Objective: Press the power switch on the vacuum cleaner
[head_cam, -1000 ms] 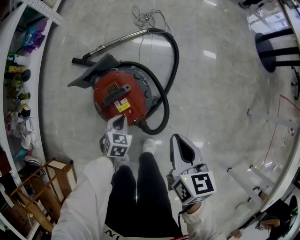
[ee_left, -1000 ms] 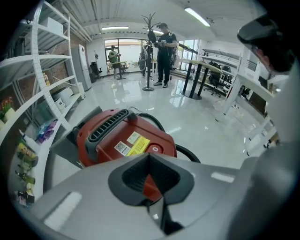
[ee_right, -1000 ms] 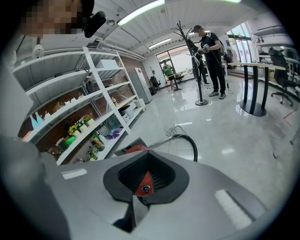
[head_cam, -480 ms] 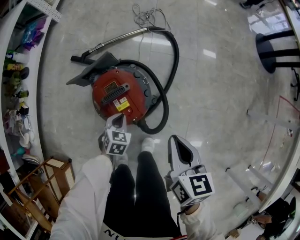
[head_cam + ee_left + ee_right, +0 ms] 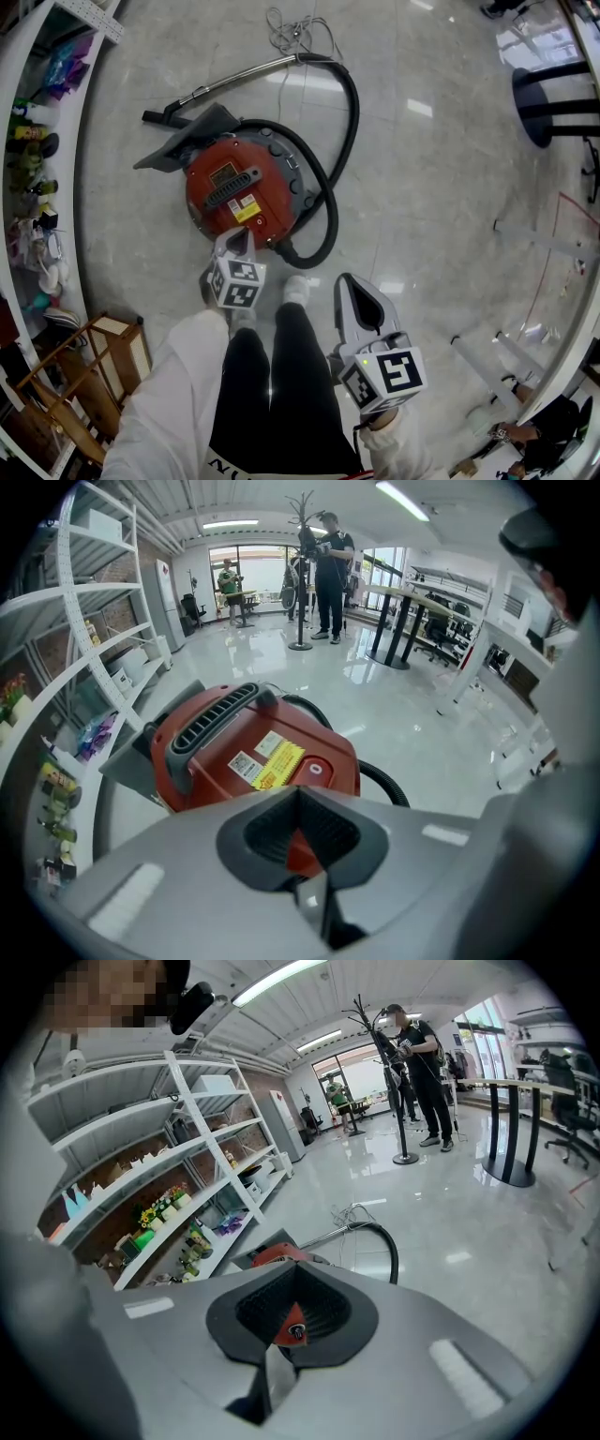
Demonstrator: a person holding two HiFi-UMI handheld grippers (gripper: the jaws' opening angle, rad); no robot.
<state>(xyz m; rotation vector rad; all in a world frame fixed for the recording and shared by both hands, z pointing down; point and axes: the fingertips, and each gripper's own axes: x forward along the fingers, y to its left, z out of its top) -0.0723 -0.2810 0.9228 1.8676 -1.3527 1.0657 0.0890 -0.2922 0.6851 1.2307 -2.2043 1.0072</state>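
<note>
Poised with left gripper [image 5: 241, 240] near round red plastic vacuum cleaner [image 5: 246, 190], right gripper [image 5: 350, 282] well apart, both jaw pairs pressed together, empty.

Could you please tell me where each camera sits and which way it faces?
Head view: on the person's head, facing steeply down at the floor; shows legs, sleeves, left gripper, right gripper.
Left gripper view: on the left gripper, facing along its shut jaws at the vacuum cleaner close ahead.
Right gripper view: on the right gripper, facing along its shut jaws toward the shelves.
Shared: all three show the vacuum cleaner.
</note>
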